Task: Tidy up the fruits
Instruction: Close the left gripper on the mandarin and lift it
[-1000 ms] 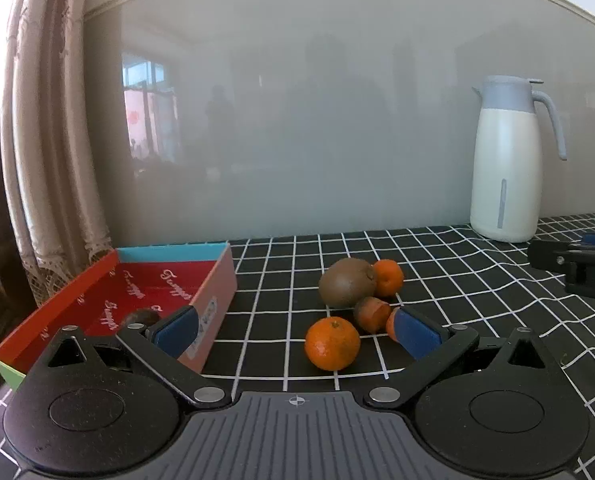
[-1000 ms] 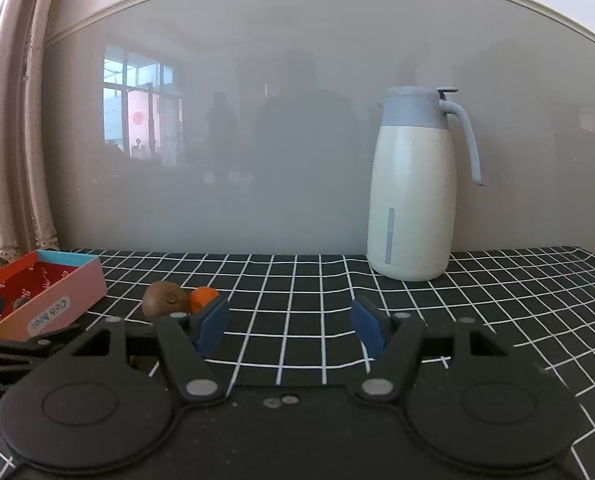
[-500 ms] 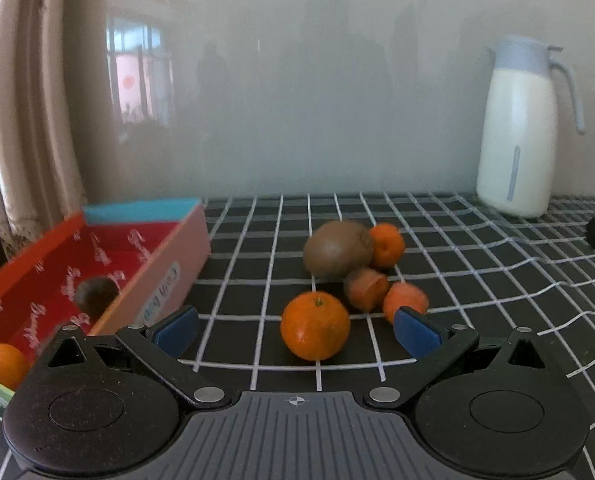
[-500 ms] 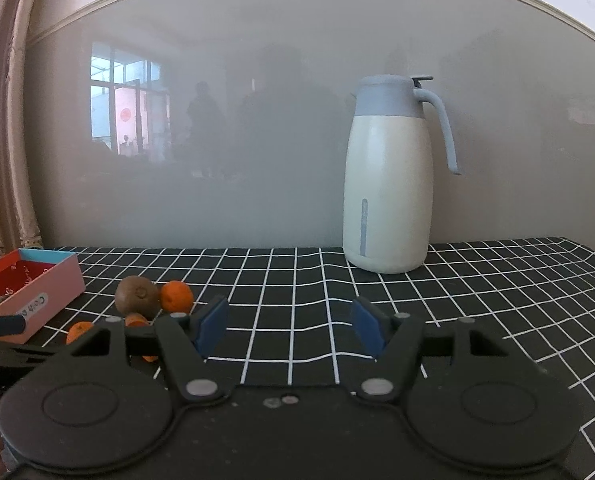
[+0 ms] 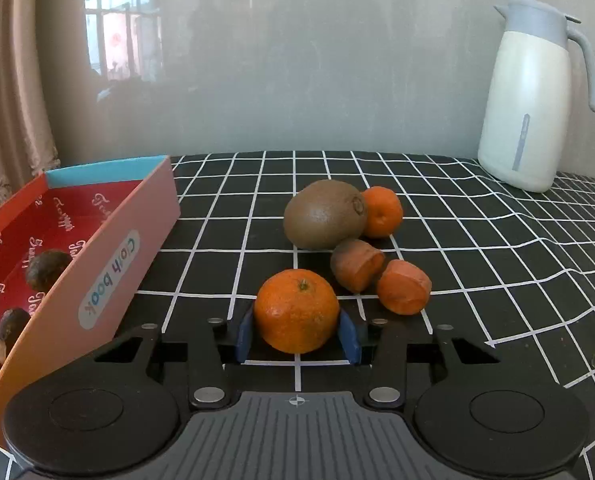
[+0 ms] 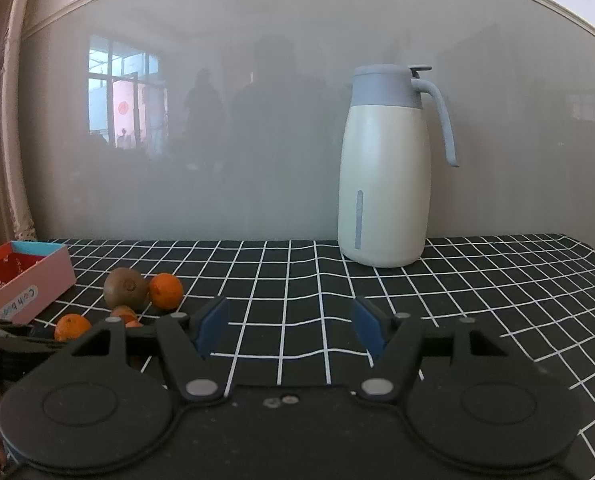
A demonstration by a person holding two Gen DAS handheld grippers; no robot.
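A mandarin (image 5: 296,310) sits on the black checked cloth between the blue pads of my left gripper (image 5: 295,338). The jaws are closing and both pads touch its sides. Behind it lie a brown kiwi (image 5: 324,215), a smaller mandarin (image 5: 382,212) and two cut orange pieces (image 5: 357,265) (image 5: 404,287). A red and pink box (image 5: 109,272) stands to the left with dark fruits (image 5: 47,270) inside. My right gripper (image 6: 289,326) hangs open over bare cloth, well right of the fruit pile (image 6: 124,288).
A white jug with a grey lid (image 5: 525,112) (image 6: 385,184) stands at the back right against the grey wall panel. A curtain (image 5: 9,80) hangs at the far left. The cloth ripples near the right edge.
My left gripper has come forward and down onto the near mandarin, and its jaws have drawn in from wide apart to the fruit's sides. The right gripper has hardly moved.
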